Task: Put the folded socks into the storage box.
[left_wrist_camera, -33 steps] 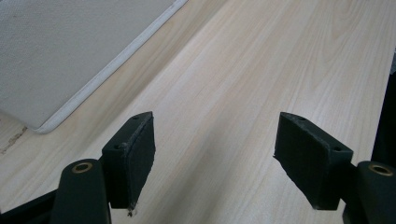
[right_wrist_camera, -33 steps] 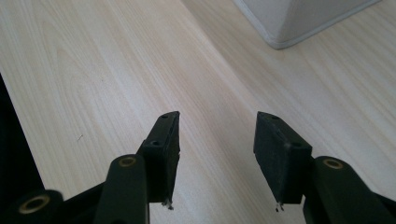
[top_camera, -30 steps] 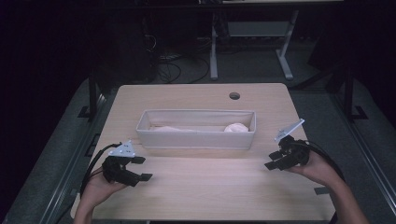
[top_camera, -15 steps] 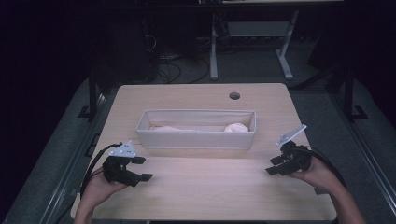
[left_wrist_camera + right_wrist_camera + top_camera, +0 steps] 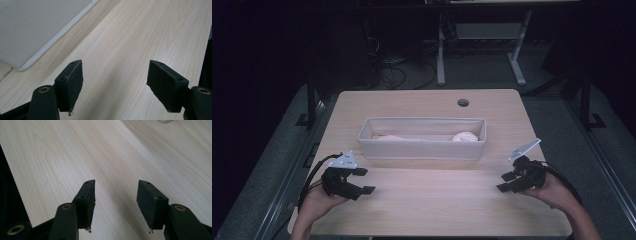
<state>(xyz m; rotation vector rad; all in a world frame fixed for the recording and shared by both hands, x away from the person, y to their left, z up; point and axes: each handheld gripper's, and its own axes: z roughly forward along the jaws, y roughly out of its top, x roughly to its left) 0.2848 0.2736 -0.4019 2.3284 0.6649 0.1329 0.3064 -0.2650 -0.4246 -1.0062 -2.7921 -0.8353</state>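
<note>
Left tongs sit low over the table, held in the person's left hand at the near left corner. Jaws stand well apart with nothing between them; in the left gripper view only bare wood lies in the gap. Cable loops from the body back toward the wrist. Grey plate on top faces up.

Bin, a long pale fabric one, lies ahead of and to the right of the left tongs, near them but not touching. Its near left corner shows in the left gripper view, up and left of the left-hand jaw, resting flat on the wood. Inside the bin lie pale cloth items: a flatter one toward its left end and a rounded bundle toward its right end. What they are exactly cannot be told.

Hole in the table lies beyond the bin, well apart from both tongs.

Right tongs sit at the near right, held in the right hand, ahead of and left of which the bin's right end lies, near but clear. Jaws are parted and empty, somewhat narrower than the left pair; bare wood shows between them. Plate on top is tilted up and outward.
</note>
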